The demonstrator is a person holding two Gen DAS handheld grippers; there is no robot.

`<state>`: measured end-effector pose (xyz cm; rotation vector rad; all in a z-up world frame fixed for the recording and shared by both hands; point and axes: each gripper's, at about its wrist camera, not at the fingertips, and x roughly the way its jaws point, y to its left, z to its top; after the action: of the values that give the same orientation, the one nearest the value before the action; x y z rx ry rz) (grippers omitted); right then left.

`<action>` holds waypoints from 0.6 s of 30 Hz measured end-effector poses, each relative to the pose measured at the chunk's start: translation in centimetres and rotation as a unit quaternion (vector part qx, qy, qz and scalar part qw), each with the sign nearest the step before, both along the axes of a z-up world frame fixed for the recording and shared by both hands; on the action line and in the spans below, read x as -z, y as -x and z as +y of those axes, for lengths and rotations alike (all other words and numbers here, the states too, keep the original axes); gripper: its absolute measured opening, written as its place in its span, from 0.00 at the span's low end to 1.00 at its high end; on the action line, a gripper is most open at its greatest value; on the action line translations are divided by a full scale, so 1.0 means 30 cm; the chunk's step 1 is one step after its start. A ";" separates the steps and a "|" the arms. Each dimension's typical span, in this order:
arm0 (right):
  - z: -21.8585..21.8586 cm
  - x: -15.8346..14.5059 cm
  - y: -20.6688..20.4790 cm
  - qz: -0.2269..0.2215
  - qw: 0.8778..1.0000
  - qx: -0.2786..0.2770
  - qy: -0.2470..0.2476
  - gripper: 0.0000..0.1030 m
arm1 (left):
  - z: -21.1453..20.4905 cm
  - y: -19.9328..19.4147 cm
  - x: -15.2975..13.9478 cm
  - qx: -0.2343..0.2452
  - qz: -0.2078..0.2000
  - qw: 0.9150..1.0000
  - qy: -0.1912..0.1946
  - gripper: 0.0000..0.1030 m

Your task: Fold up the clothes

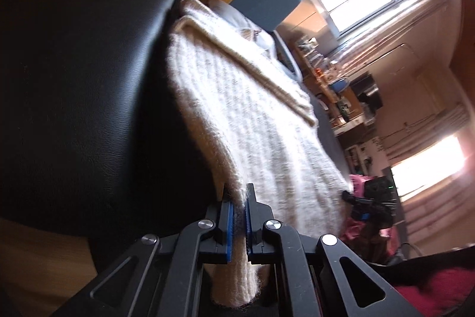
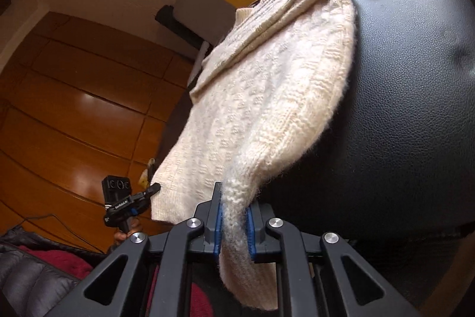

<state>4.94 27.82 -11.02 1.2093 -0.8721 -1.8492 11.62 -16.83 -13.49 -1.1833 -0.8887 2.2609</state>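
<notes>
Cream knit sweater (image 2: 261, 85) draped over black leather seat (image 2: 415, 109), bottom edge pinched in left gripper (image 1: 240, 216) and right gripper (image 2: 234, 225); mid-fold, apparently.

We note the left gripper (image 1: 238, 199): matte black linkage arms with triangular cut-outs toward 5 and 7 o'clock, and four round silver pivot screws in an arc. Its fingers (image 1: 251, 207) are black, lined with blue ribbed pads.

The right gripper (image 2: 234, 207) has the same build: black arms, silver screws, blue pads on its fingers (image 2: 214, 216).

In the right wrist view, at 8 o'clock, we see the left gripper from outside: a black camera block with round lenses, small white lettering, a blue accent. A thin dark cable (image 2: 68, 230) trails beside it.
</notes>
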 end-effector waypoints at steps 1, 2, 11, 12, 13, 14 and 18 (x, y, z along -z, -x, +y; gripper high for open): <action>0.006 -0.004 -0.001 -0.001 1.000 0.001 0.009 0.11 | -0.006 0.004 -0.015 0.000 0.004 1.000 -0.012 0.06; 0.011 -0.009 -0.003 -0.001 1.000 0.001 0.018 0.11 | -0.015 0.014 -0.028 -0.002 0.008 1.000 -0.028 0.06; 0.007 -0.127 0.143 0.027 0.997 0.024 0.071 0.11 | -0.076 0.197 -0.166 -0.018 0.064 0.991 -0.117 0.06; 0.006 -0.138 0.174 0.029 0.997 0.026 0.073 0.11 | -0.079 0.229 -0.179 -0.018 0.070 0.990 -0.125 0.06; 0.003 -0.148 0.207 0.032 0.996 0.029 0.076 0.11 | -0.082 0.262 -0.192 -0.018 0.076 0.988 -0.132 0.06; -0.006 -0.155 0.249 0.033 0.996 0.033 0.081 0.11 | -0.087 0.307 -0.204 -0.020 0.081 0.987 -0.134 0.06; -0.038 -0.185 0.426 0.040 0.993 0.053 0.094 0.11 | -0.123 0.494 -0.249 -0.032 0.102 0.983 -0.147 0.06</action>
<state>-7.86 26.67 -5.47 0.9837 -1.0576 -1.8381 -3.21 -20.53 -6.01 -0.7882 -1.1436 2.1570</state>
